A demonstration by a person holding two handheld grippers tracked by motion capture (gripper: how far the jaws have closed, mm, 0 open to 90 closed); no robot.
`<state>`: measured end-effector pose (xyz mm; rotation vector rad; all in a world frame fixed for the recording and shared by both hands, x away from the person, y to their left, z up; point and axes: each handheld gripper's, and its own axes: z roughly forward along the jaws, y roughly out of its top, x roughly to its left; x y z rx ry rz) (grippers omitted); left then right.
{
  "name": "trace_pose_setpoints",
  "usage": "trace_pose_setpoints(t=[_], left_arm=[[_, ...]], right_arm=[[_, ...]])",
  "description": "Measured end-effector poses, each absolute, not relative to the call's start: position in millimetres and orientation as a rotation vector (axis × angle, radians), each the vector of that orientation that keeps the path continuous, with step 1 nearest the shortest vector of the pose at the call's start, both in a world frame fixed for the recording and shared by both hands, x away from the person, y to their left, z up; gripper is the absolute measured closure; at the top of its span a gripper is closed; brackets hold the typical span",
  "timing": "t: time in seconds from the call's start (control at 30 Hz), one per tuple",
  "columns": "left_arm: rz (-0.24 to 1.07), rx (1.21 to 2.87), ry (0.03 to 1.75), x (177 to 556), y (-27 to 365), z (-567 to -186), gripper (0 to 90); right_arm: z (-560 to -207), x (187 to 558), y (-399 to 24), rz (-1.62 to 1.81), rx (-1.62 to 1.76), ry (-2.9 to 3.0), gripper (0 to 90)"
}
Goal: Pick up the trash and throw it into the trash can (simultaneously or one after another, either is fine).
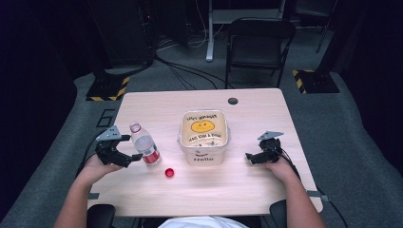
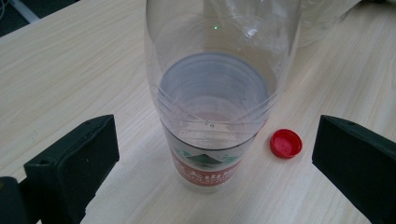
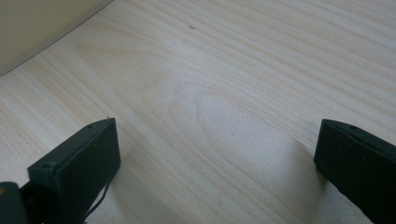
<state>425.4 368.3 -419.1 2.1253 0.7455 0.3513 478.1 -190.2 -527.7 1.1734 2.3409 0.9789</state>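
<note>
Clear ribbed plastic forms the one water bottle (image 1: 144, 146), which stands upright and uncapped at the left centre of the high view, a red and white label wrapped round its lower part and its pinkish neck ring bare. In the left gripper view the bottle (image 2: 217, 98) sits in the middle of the frame, its round base showing through the transparent wall. One small red screw cap (image 1: 169, 173), round with a ridged rim, lies on the wood just below and right of the bottle, apart from it; in the left gripper view the cap (image 2: 286, 143) lies at the right, just beside the bottle's foot.

Two black grippers are in hand. The left gripper (image 1: 124, 153) is spread wide, its blocky matte jaws flanking the bottle without touching it. The right gripper (image 1: 251, 157), at the right centre of the high view, is also released, jaws wide over bare tabletop.

One square, pale translucent tub (image 1: 203, 136) with rounded corners sits at the centre of the frame, a yellow smiley face printed on it.

All rest on one table (image 1: 266, 185) of light wood grain, smooth, with a round dark grommet at its far edge. Behind it lie grey carpet, one black folding chair (image 1: 259, 45) at the upper centre, trailing cables, and two yellow-and-black striped stand bases.
</note>
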Motion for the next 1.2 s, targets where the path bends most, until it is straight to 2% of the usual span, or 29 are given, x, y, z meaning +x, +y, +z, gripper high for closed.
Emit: trace_pose_setpoints(t=[0.3, 0.87, 1.1, 1.2], left_arm=[[0.361, 2.082, 0.739, 429.5, 363.5, -417.5, 0.3], [0.362, 2.111, 0.72, 438.2, 348.5, -417.0, 2.7], [0.371, 2.093, 0.718, 440.2, 345.3, -418.3, 7.6], [0.358, 2.098, 0.704, 440.4, 347.1, -416.6, 16.0]], right_arm=[[-527.7, 478.2, -190.1, 0.979, 1.173, 2.341, 0.0], [-527.8, 478.3, -190.2, 0.979, 1.17, 2.341, 0.0], [-527.7, 478.0, -189.6, 0.978, 1.18, 2.34, 0.0], [-527.7, 478.0, -189.6, 0.978, 1.18, 2.341, 0.0]])
